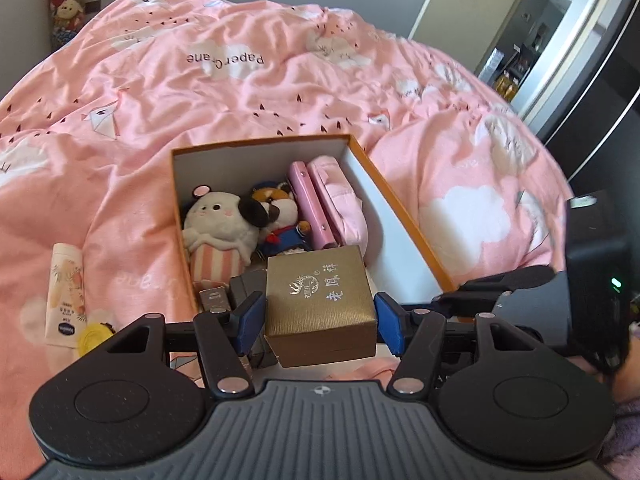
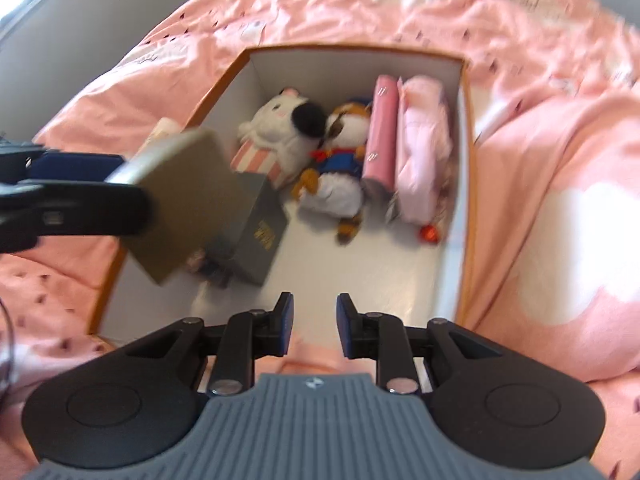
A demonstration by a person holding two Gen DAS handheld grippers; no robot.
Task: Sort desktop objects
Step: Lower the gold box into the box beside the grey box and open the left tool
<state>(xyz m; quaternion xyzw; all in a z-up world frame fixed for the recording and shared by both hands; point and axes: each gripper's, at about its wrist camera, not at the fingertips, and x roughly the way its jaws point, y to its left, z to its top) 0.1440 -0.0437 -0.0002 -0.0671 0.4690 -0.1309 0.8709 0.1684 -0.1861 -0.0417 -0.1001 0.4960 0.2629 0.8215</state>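
The left hand-held gripper (image 1: 320,322) points steeply down over the near end of the orange-rimmed box (image 1: 400,208), at lower centre of the left wrist view. Its blue pads (image 1: 250,320) pinch the gold gift box (image 1: 320,308) on two opposite sides. The right hand-held gripper (image 2: 314,326) is angled down at the box's near rim; its jaws stand slightly parted with nothing between them. The box holds two plush toys (image 1: 224,220), one pink case (image 1: 310,204), one pink pouch (image 1: 342,204) and one grey carton (image 2: 256,228). One tube (image 1: 66,294) lies on the bed (image 1: 200,80), at left.
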